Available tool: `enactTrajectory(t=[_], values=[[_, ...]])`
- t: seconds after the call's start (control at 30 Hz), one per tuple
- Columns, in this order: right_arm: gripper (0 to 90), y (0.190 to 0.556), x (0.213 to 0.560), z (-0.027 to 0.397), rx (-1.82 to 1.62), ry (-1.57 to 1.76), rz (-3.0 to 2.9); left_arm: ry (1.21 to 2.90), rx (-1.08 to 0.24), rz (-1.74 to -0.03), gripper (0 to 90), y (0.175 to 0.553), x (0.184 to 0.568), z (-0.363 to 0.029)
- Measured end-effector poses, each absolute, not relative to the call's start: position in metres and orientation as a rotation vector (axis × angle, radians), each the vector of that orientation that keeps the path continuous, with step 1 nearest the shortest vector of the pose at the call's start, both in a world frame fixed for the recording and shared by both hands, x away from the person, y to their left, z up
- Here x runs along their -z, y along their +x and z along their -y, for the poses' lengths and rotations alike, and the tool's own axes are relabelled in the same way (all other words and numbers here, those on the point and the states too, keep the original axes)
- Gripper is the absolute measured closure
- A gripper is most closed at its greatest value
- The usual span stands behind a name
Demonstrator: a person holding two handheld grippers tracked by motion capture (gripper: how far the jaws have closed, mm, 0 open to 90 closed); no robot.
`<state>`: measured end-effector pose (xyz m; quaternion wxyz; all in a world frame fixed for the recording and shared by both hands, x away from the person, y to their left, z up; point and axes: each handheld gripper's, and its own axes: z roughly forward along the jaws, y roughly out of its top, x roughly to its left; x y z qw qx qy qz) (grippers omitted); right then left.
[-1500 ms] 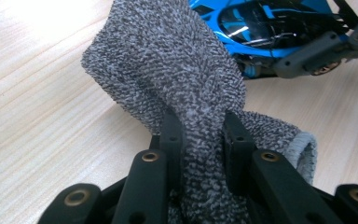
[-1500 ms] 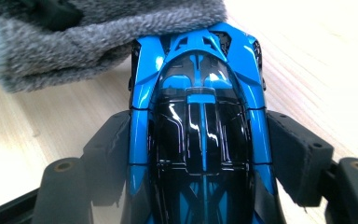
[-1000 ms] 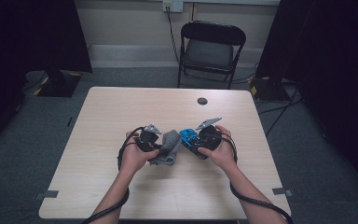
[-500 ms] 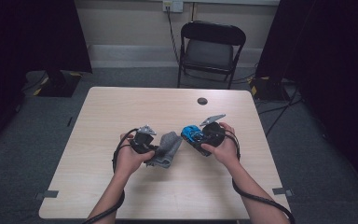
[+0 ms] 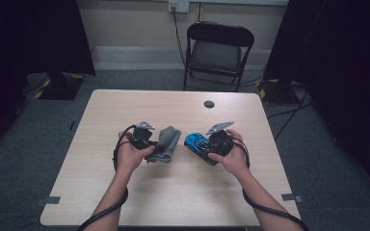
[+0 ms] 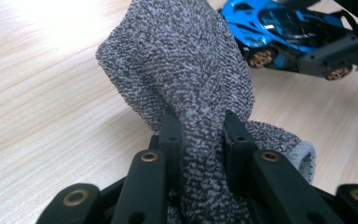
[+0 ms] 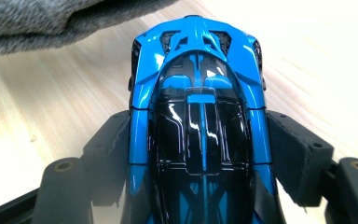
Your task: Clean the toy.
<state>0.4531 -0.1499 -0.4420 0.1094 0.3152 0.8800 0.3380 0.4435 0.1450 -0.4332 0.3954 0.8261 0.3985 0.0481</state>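
Note:
A grey knitted sock [image 5: 166, 142] hangs bunched from my left gripper [image 5: 150, 144], whose jaws are shut on it. In the left gripper view the sock [image 6: 191, 79] rises between the two black jaws of my left gripper [image 6: 199, 135]. My right gripper [image 5: 203, 148] is shut on a blue and black toy car [image 5: 196, 142] over the middle of the table. In the right gripper view the car [image 7: 198, 116] sits lengthwise between the pads of my right gripper [image 7: 200, 149], nose pointing away, with the sock's edge [image 7: 51, 21] just beyond it.
The wooden table [image 5: 173, 192] has bare surface on all sides of the hands. A small dark round object [image 5: 209, 104] lies near the far edge. A black folding chair [image 5: 217, 48] stands behind the table.
My left gripper has drawn the sock to the left, away from the toy car, opening a gap between them. The right hand has stayed nearly in place.

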Motion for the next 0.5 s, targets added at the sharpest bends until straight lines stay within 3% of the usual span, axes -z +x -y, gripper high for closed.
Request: enactTrajectory(t=[0.5], values=[[28.4,0.436,0.438,0.135,-1.037,0.827,-2.628,2.097,-0.121,-1.017,74.1,0.456,0.431,-0.134]])
